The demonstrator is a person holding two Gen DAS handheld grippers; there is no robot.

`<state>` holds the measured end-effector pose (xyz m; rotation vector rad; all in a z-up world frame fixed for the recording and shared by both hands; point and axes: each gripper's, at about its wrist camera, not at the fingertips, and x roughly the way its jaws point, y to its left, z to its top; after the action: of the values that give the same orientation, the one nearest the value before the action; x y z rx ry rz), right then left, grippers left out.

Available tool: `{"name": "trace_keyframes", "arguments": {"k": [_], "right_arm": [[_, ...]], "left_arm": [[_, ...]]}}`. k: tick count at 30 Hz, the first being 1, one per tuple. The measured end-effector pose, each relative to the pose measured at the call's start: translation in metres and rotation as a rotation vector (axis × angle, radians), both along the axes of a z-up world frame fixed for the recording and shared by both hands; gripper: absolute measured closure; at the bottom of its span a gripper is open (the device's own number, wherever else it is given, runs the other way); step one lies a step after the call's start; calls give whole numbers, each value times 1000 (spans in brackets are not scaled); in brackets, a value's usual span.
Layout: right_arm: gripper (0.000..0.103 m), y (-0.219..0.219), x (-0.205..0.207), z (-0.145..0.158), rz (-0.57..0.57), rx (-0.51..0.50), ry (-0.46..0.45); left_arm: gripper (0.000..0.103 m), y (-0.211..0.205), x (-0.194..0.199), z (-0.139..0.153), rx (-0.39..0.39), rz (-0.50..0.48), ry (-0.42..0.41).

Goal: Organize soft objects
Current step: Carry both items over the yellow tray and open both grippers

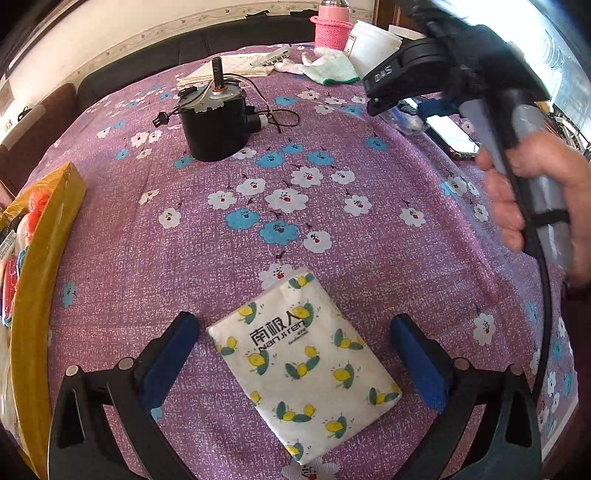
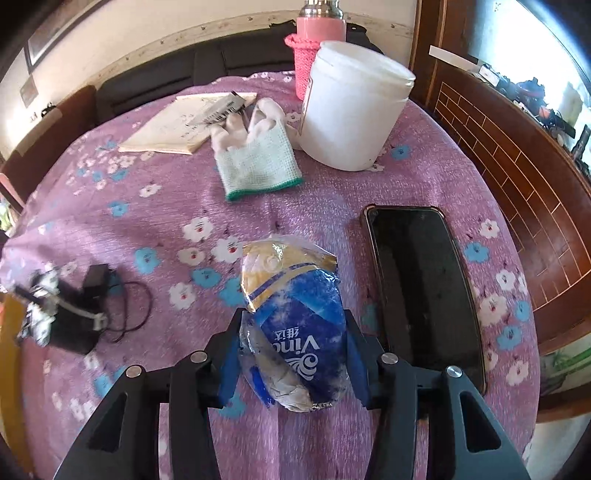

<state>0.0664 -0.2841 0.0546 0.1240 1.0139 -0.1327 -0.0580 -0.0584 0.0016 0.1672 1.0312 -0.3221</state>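
Note:
A white tissue pack (image 1: 304, 363) with lemon print lies on the purple flowered cloth, between the spread fingers of my left gripper (image 1: 295, 341), which is open and not touching it. My right gripper (image 2: 291, 332) is shut on a blue and gold Vinda tissue pack (image 2: 293, 321), squeezed between its blue pads. In the left wrist view the right gripper (image 1: 384, 96) shows at the upper right, held by a hand. A pale green and white glove (image 2: 255, 155) lies at the back of the table.
A yellow box (image 1: 40, 258) with items inside stands at the left edge. A black motor with wires (image 1: 216, 118) sits mid-table. A phone (image 2: 424, 288) lies right of the held pack. A white tub (image 2: 351, 107), pink bottle (image 2: 321, 22) and papers (image 2: 177, 125) stand behind.

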Motion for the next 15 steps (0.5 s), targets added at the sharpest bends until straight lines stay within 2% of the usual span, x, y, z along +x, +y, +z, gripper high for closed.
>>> {"name": "trace_keyframes", "arguments": {"k": [8,10,11,12,15], "right_arm": [[51,2,-47,20,22,40,-54],[51,1,-59,23,25,56,-60],[51,-1,-67,24,25,61,-62],[51,0,-73,26,26,65,-65],[51,2,-92,30,22,73,-78]], "left_arm": [[0,1,-1,0,0,0,-1],[3,3,-2,1,-25,2,-6],[16,6,-4,3,-39,4,-15],[36,9,-7,7,-56,5,-39],[42,14,-16,10,-90,-44,-48]]}}
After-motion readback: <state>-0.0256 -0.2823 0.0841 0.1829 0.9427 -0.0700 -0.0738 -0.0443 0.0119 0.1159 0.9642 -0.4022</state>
